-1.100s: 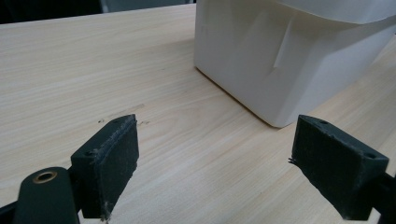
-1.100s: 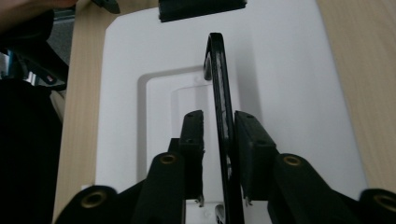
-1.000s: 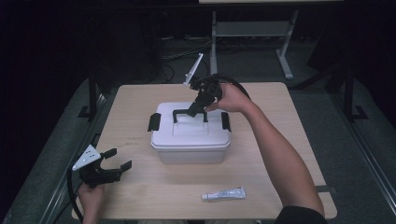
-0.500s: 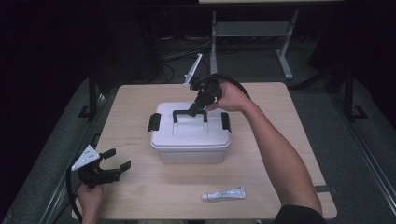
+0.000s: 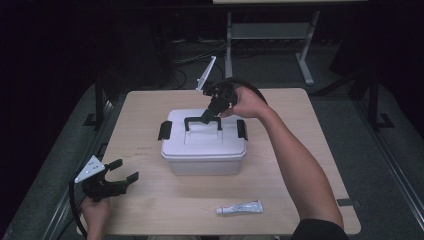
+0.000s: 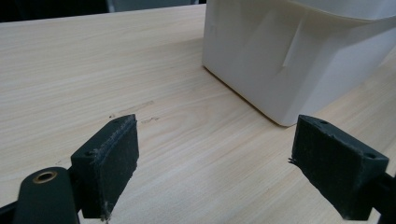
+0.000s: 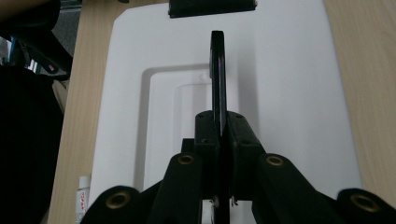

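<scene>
Tabletop: right claw (image 7: 219, 133) clamps box handle (image 7: 218, 65).

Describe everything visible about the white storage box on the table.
The white storage box looks like matte plastic: a rectangular tub with slightly tapered walls under a closed, rimmed lid with a recessed centre panel. A black latch sits at each short end. Its black handle stands upright, pinched between the closed jaws of the right gripper. The box rests flat near the middle of the wooden table, apart from the open left gripper.
</scene>
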Demonstrator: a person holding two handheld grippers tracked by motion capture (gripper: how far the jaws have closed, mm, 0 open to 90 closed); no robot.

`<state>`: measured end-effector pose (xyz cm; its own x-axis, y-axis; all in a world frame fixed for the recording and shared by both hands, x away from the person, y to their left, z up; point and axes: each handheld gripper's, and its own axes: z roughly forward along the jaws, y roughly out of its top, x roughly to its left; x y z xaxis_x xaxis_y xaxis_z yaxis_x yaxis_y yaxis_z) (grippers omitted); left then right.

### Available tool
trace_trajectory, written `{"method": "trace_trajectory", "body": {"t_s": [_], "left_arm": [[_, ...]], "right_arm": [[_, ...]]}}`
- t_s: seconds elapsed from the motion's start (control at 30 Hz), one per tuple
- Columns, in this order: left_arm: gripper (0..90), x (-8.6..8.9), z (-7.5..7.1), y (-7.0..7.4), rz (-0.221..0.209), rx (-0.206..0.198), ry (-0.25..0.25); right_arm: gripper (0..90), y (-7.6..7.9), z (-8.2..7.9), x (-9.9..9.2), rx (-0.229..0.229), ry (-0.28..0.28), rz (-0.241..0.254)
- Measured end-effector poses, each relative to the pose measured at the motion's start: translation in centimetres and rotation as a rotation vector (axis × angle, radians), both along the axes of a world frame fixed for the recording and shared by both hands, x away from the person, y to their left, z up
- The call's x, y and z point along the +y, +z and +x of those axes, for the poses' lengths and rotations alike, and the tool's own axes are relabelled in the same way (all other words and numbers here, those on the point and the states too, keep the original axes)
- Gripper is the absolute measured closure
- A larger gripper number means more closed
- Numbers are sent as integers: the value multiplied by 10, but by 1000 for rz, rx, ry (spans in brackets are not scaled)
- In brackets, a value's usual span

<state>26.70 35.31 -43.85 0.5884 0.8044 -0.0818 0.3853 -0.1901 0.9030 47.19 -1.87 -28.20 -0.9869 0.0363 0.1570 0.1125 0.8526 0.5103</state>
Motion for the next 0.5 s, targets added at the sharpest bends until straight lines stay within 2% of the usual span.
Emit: {"method": "trace_trajectory", "body": {"t_s": [0.1, 0.5], "left_arm": [[141, 0, 0, 0, 1, -1, 0], [141, 2, 1, 0, 6, 1, 2]], "right_arm": [[837, 2, 0, -1, -1, -2, 15], [839, 9, 2, 2, -8, 7, 21]]}}
